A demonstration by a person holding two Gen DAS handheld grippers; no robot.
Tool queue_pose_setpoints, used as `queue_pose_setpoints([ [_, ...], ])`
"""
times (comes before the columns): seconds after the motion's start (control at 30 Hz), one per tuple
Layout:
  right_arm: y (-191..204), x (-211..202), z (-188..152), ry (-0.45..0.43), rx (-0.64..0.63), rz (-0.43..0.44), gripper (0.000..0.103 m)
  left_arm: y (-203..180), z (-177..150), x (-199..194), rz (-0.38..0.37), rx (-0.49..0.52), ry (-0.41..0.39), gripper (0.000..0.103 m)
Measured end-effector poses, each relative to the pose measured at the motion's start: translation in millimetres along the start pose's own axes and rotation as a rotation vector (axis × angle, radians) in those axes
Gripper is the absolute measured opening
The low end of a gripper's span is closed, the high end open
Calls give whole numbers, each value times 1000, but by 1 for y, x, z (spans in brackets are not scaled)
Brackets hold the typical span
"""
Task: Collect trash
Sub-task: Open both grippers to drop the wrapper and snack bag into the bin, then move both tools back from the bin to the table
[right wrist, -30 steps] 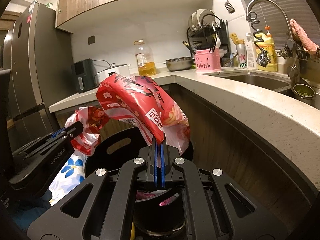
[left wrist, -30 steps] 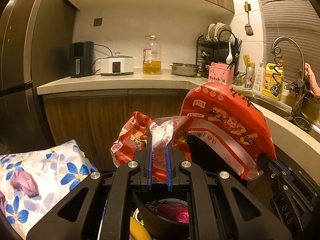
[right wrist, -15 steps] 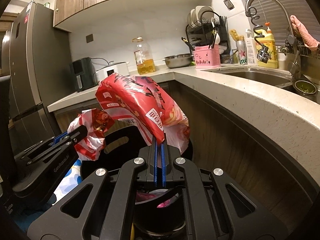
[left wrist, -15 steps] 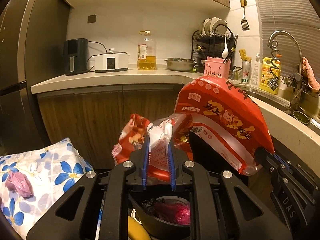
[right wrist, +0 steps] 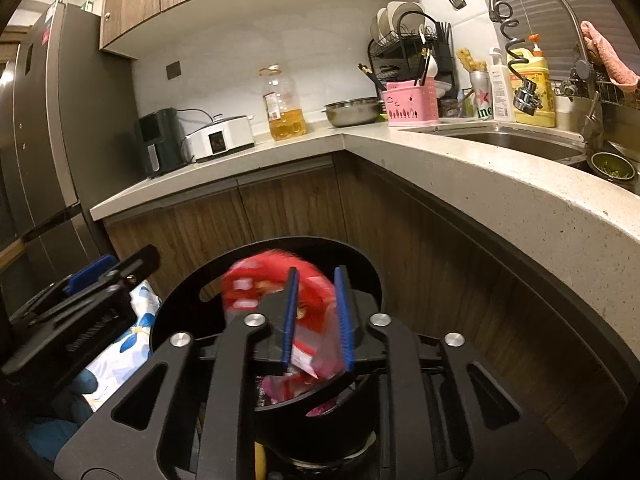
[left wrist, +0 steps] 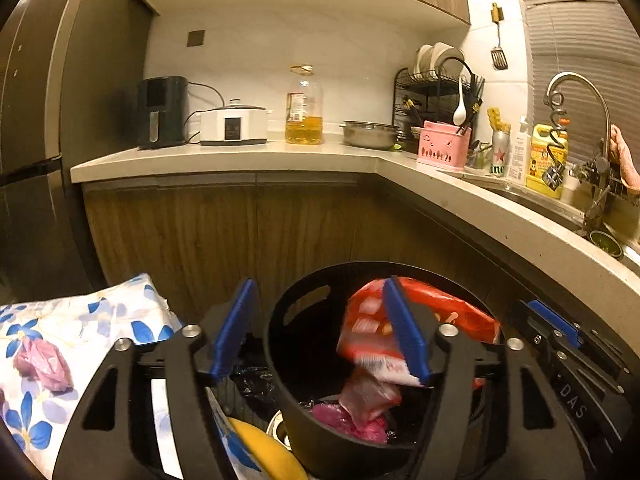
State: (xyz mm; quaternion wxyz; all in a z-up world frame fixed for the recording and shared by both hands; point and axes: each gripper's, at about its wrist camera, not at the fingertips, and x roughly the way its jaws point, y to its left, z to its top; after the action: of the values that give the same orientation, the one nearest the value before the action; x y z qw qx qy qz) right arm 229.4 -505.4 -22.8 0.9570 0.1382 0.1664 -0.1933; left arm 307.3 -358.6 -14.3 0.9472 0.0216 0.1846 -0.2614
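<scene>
A red and white snack wrapper drops, blurred, into the black round trash bin; it also shows in the right wrist view above the bin. Pink trash lies at the bin's bottom. My left gripper is open wide and empty over the bin's left rim. My right gripper is open and empty above the bin, the wrapper falling behind its fingers. The right gripper appears at the right edge of the left view.
A floral cloth with a purple crumpled bag lies left of the bin. A yellow banana lies below. The curved countertop with sink, dish rack and oil bottle runs behind and right. A fridge stands left.
Both grippers opened and let go of the red wrappers, which are falling into the bin. Both grippers have tilted down toward the bin.
</scene>
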Motion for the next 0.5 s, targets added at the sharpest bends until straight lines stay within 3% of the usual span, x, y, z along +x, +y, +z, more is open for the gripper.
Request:
queue_pose_setpoints([
  [0.2,4,-6,-4,2,-6,1,41,8,-4,-16,45,17,-13,85],
  [0.43,6,-17,-11,14,-4,11,58,19,-10,-38,84,14,-13,90],
  [0.5,8,-22,-13,17,-5,13,60,23,-12,-47,92,7,-21,97],
])
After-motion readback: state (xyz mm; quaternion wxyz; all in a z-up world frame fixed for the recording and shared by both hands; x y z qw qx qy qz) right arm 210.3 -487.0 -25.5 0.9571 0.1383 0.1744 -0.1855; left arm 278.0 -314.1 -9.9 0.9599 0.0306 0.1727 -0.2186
